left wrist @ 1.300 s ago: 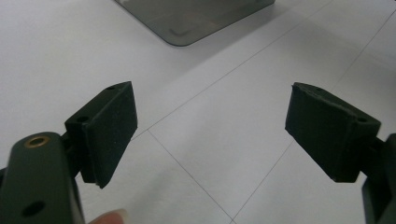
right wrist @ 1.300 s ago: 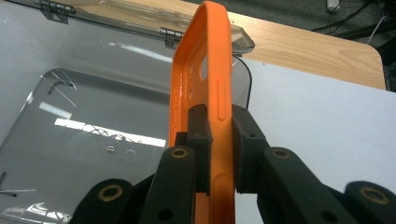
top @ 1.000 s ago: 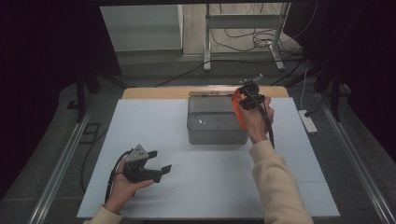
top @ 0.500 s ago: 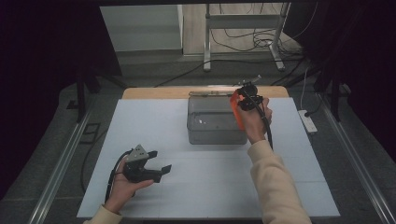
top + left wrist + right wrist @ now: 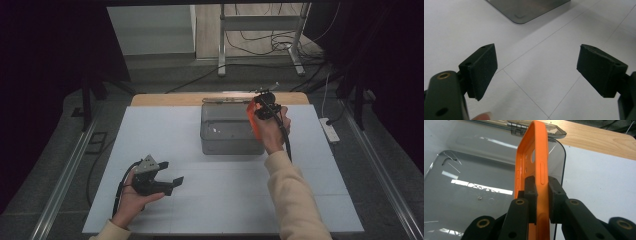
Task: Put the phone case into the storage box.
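Orange phone case (image 5: 534,165) above clear box (image 5: 461,170)

Right gripper (image 5: 256,111) with the clamped orange phone case (image 5: 251,120) shifted very slightly toward the near right corner of the clear box (image 5: 231,131), hand tipped a touch lower over the box's right edge. Otherwise hardly any difference; shift too small to read more exactly.
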The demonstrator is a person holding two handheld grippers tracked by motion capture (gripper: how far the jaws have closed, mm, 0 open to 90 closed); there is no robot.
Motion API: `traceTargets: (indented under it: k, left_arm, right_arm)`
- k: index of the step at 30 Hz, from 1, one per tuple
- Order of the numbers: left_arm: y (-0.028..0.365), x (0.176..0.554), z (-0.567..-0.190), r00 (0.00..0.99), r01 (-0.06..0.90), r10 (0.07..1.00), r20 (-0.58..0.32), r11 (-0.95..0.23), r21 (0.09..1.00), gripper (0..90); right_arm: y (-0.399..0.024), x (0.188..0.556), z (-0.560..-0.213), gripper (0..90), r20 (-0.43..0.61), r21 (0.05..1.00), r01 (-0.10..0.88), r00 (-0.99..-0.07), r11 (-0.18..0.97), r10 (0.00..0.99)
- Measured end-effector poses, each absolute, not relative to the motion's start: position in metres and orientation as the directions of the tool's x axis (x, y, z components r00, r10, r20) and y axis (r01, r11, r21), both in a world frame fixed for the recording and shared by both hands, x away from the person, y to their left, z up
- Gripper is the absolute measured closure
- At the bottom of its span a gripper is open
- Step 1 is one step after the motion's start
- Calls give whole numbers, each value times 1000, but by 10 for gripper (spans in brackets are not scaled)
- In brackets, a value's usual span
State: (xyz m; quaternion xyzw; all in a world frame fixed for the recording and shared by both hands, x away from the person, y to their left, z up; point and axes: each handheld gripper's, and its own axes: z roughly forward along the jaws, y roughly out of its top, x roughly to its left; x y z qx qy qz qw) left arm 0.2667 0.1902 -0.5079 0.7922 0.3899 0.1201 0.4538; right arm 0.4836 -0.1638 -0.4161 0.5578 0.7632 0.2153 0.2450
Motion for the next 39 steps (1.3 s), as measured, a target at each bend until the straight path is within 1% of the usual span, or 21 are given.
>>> traceTargets:
  k: [36,39]
  left_arm:
    - [190,267,-508,665,512,728,-167,-282,811,164]
    - [190,267,-508,666,511,727,-166,-283,811,164]
  right_arm:
    - [-161,490,-431,797,-134,573,769,-251,281,959]
    - [-159,490,-433,797,-147,569,770,-250,288,957]
